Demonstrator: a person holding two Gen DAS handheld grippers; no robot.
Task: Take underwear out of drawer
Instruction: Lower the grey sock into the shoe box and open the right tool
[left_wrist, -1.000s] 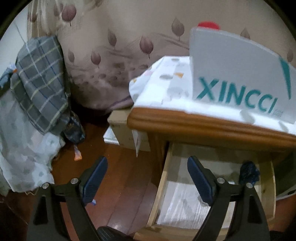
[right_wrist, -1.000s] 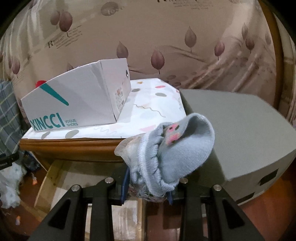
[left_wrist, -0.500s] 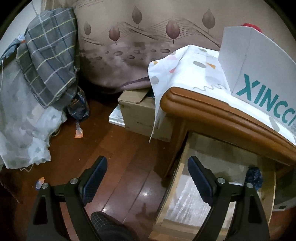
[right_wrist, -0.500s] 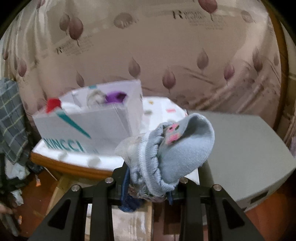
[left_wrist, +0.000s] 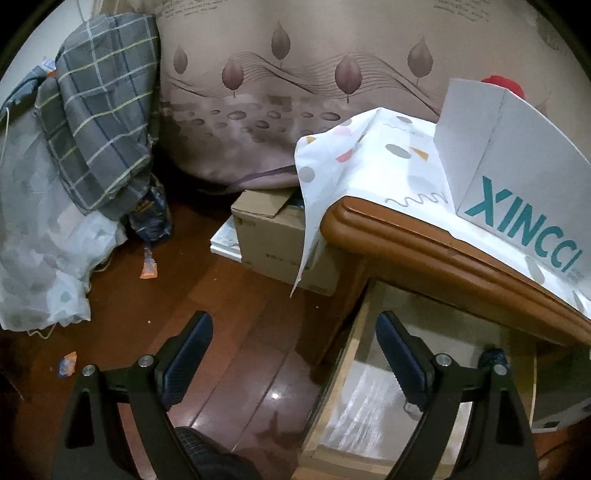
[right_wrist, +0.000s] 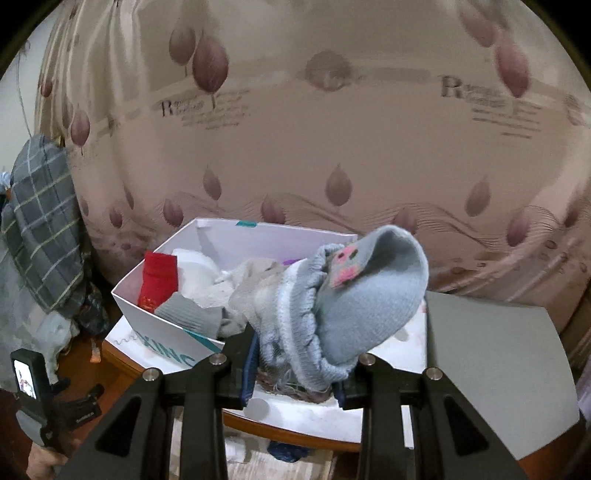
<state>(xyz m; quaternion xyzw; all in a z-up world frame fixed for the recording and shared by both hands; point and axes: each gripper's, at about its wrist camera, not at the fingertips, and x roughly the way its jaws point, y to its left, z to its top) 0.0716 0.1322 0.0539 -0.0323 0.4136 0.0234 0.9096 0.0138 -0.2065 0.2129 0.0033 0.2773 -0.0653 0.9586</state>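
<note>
My right gripper (right_wrist: 291, 373) is shut on a bundle of light grey-blue knitted underwear (right_wrist: 354, 306) with a pink patch. It holds the bundle high over the nightstand, near the open white shoe box (right_wrist: 155, 317). The box holds red, white and grey garments. My left gripper (left_wrist: 291, 354) is open and empty. It hovers over the wooden floor beside the open drawer (left_wrist: 376, 417). A dark blue garment (left_wrist: 493, 356) lies at the drawer's back right, and a bit of it also shows in the right wrist view (right_wrist: 284, 451).
The nightstand (left_wrist: 424, 243) has a patterned white cloth on top (left_wrist: 373, 162). A cardboard box (left_wrist: 273, 232) stands on the floor left of it. A plaid cloth (left_wrist: 99, 122) hangs over white fabric at the left. A grey box (right_wrist: 491, 373) stands right of the nightstand.
My right gripper has risen with the underwear, so the shoe box's inside now shows from above. My left gripper has swung left, away from the drawer toward the floor.
</note>
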